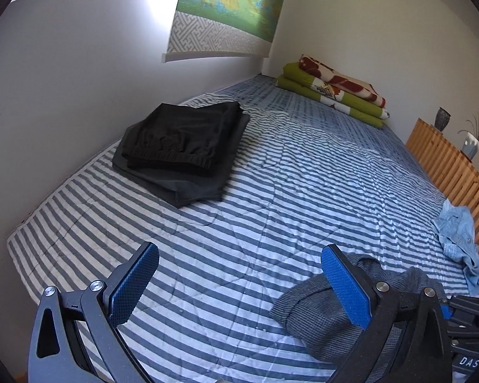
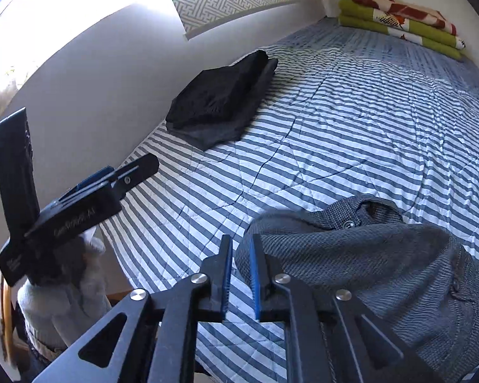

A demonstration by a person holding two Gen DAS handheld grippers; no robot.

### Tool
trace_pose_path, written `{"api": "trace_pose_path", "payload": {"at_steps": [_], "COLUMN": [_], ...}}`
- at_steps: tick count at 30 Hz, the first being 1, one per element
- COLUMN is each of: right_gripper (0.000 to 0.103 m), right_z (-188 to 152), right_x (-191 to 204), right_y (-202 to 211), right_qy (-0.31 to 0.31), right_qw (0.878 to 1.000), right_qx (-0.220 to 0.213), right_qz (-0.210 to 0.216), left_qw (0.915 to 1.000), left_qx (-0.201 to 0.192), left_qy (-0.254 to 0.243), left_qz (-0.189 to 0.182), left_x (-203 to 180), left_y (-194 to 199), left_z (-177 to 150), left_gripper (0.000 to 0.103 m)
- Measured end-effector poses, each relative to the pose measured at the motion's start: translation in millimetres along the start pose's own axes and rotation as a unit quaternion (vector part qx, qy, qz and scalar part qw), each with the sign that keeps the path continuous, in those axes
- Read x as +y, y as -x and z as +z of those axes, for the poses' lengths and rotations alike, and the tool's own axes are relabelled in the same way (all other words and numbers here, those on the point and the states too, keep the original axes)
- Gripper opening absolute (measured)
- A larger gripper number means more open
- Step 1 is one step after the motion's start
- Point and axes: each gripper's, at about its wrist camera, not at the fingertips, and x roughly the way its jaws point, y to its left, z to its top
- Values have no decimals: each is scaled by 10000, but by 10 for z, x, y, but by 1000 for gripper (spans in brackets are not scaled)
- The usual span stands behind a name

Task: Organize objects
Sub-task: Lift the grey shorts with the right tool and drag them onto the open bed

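A crumpled grey knit garment point(image 2: 383, 255) with buttons lies on the striped bed point(image 2: 335, 121), also in the left wrist view point(image 1: 322, 312). My right gripper point(image 2: 241, 249) is nearly shut with a narrow gap, holding nothing, its tips at the garment's left edge. My left gripper point(image 1: 239, 255) is open and empty above the bed, the garment beside its right finger; it also shows in the right wrist view point(image 2: 105, 185). A folded stack of dark clothes point(image 1: 182, 146) lies near the wall point(image 2: 220, 102).
Folded green and red blankets point(image 1: 335, 92) lie at the bed's far end. A light denim garment point(image 1: 459, 242) lies by the wooden slatted rail point(image 1: 447, 166). A scroll point(image 1: 223, 12) hangs on the wall.
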Motion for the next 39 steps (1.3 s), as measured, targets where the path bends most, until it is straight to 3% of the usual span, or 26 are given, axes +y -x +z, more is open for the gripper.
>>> {"api": "trace_pose_path", "payload": {"at_steps": [3, 6, 9, 12, 14, 18, 20, 21, 22, 28, 34, 37, 39], "right_gripper": [41, 44, 52, 55, 55, 55, 39, 17, 7, 5, 5, 5, 5], "right_z": [-144, -250, -498, -732, -836, -922, -860, -797, -718, -226, 427, 767, 981], "right_x": [-290, -856, -1521, -2109, -2388, -2614, -2550, -2470, -2381, -1757, -1010, -589, -298], "right_y": [257, 530, 712, 815, 763, 618, 569, 540, 518, 483, 280, 20, -206], "right_qy": [-273, -770, -1339, -1910, -2280, -2807, -2750, -2621, -2420, -1616, -999, -718, -385], "right_qw": [9990, 9919, 9748, 9577, 9512, 9499, 9570, 9614, 9663, 9847, 9942, 9972, 9991], "right_qx": [-181, -298, -246, -65, 166, 298, 248, 258, 283, 35, -240, -186, -165], "right_qz": [-319, -970, -1765, -2154, -2074, -1338, -887, -802, -830, -658, -322, -7, -42], "left_qw": [9985, 9938, 9873, 9773, 9719, 9665, 9657, 9654, 9655, 9720, 9876, 9928, 9947], "left_qx": [249, 535, 731, 1047, 1307, 1550, 1482, 1424, 1360, 1118, 856, 759, 732], "left_qy": [-327, -668, -1076, -1399, -1470, -1634, -1762, -1817, -1862, -1720, -967, -620, -452], "left_qz": [-362, -705, -916, -1197, -1296, -1230, -1202, -1210, -1214, -1150, -890, -689, -571], "left_x": [-404, -817, -1226, -1579, -1736, -1884, -1908, -1916, -1924, -1667, -1052, -711, -517], "left_y": [-105, -228, -312, -450, -572, -717, -677, -647, -610, -428, -317, -282, -278], "left_z": [-71, -195, -371, -553, -678, -886, -921, -915, -907, -713, -399, -282, -228], "left_gripper": [102, 102, 102, 102, 102, 102, 102, 102, 102, 102, 102, 102, 102]}}
